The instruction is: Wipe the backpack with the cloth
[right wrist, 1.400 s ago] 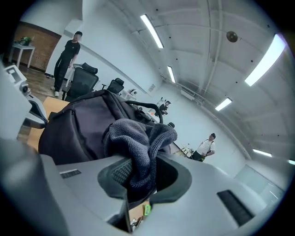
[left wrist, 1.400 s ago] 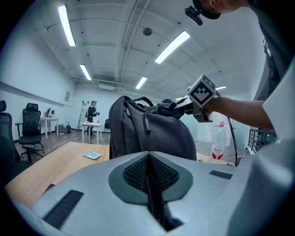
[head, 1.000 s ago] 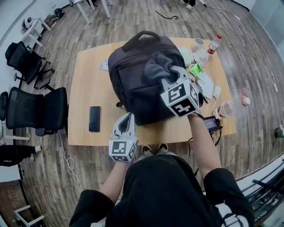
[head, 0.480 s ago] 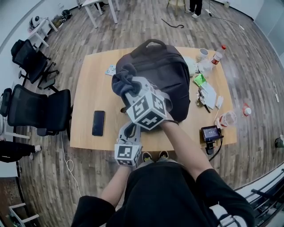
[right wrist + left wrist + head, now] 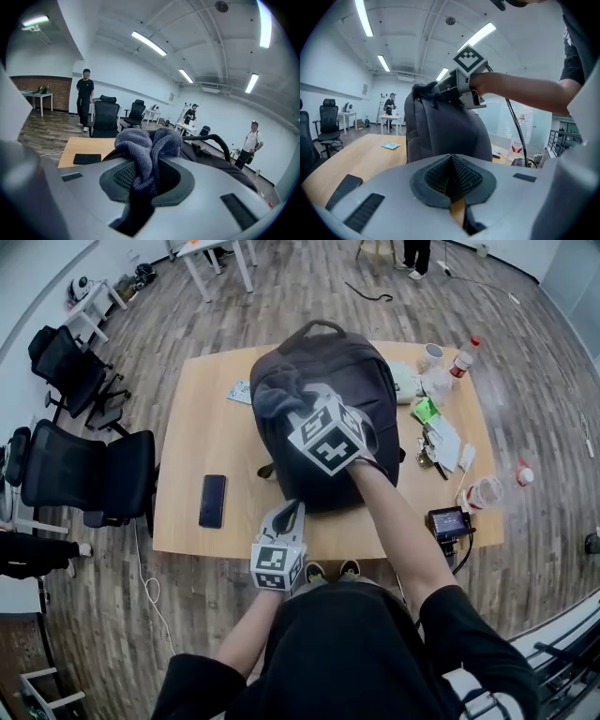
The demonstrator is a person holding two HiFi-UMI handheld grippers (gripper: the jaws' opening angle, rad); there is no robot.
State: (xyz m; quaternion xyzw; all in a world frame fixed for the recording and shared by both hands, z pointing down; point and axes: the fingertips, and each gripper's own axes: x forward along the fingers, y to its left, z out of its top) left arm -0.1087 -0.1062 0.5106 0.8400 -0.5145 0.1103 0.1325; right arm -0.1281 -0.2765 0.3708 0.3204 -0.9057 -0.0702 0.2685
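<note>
A dark grey backpack (image 5: 370, 381) stands on the wooden table (image 5: 197, 427), its carry handle (image 5: 317, 327) at the far side. My right gripper (image 5: 296, 404) is shut on a bunched grey cloth (image 5: 275, 395), which rests on the backpack's upper left part. In the right gripper view the cloth (image 5: 147, 145) fills the jaws, and the backpack (image 5: 225, 161) lies just beyond. My left gripper (image 5: 292, 509) is shut and empty, near the table's front edge, just before the backpack's base. From the left gripper view the backpack (image 5: 440, 131) rises ahead, with the right gripper (image 5: 440, 89) at its top.
A black phone (image 5: 212, 501) lies on the table left of the backpack. Bottles, a cup (image 5: 430, 352) and papers crowd the table's right end. Black office chairs (image 5: 89, 470) stand to the left. Several people (image 5: 85, 96) stand in the room beyond.
My right gripper has swept the cloth leftwards across the backpack, from its right side to its upper left. The left gripper has stayed near the table's front edge.
</note>
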